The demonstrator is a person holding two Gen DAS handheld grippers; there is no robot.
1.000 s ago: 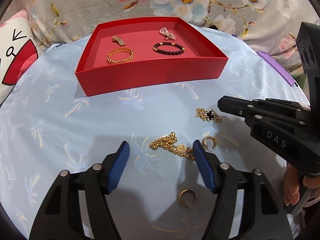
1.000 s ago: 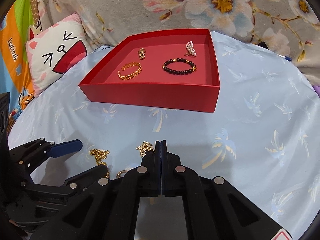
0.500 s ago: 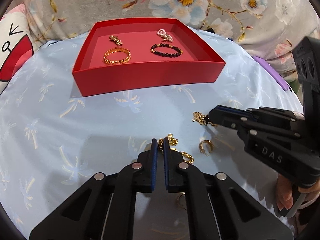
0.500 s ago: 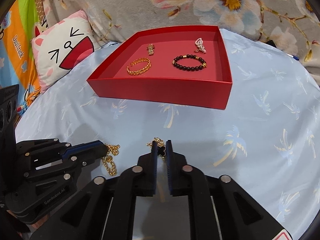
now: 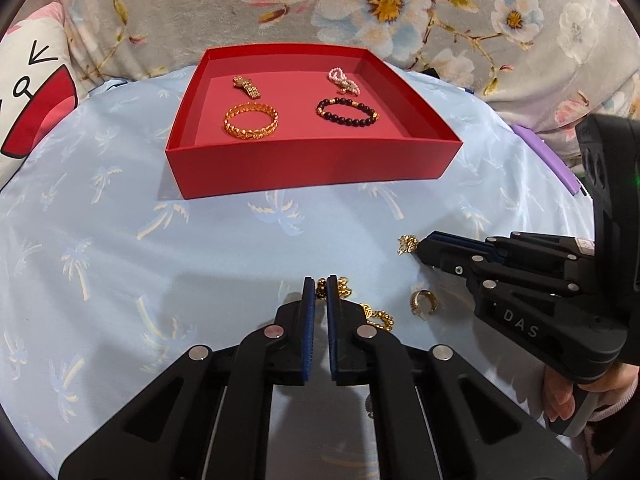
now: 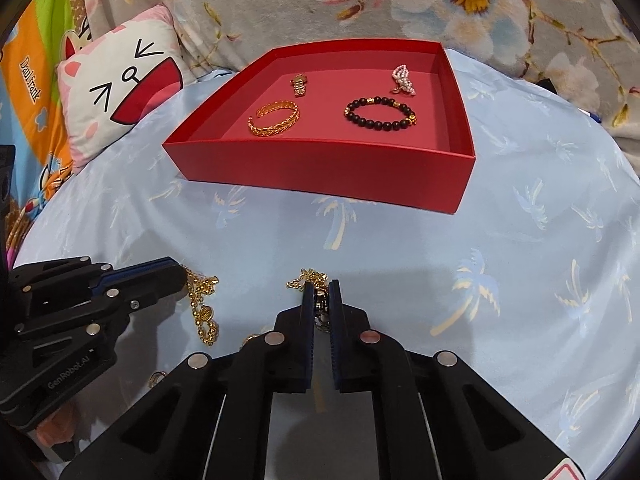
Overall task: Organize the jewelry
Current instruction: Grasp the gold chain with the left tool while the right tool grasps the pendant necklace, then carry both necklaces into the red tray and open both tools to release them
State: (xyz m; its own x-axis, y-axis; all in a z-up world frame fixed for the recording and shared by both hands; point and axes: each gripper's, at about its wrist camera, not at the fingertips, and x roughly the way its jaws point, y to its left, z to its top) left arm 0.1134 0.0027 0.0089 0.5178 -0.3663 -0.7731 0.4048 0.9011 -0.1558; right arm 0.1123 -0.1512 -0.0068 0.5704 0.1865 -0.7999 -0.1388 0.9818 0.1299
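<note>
A red tray [image 5: 312, 162] [image 6: 320, 168] sits at the back of the blue cloth, holding a gold bangle [image 5: 251, 121], a black bead bracelet [image 5: 347, 111], a pearl piece [image 5: 343, 79] and a small gold piece [image 5: 247, 85]. My left gripper [image 5: 320, 285] is shut on a gold chain necklace [image 5: 376, 314] [image 6: 202, 304] that trails onto the cloth. My right gripper [image 6: 321, 290] [image 5: 424, 245] is shut on a gold bracelet with a black clover [image 6: 310, 280] [image 5: 407, 243]. A gold hoop earring [image 5: 423, 302] lies between the grippers.
A cat-face pillow [image 6: 116, 96] lies at the left. A floral quilt [image 5: 360, 4] rises behind the tray. A purple object [image 5: 548, 158] lies at the cloth's right edge. A second hoop earring [image 6: 157, 377] lies partly hidden under the left gripper.
My left gripper went from open to shut on the gold chain. My right gripper took hold of the clover bracelet. Both views now show the tray closer and more centred.
</note>
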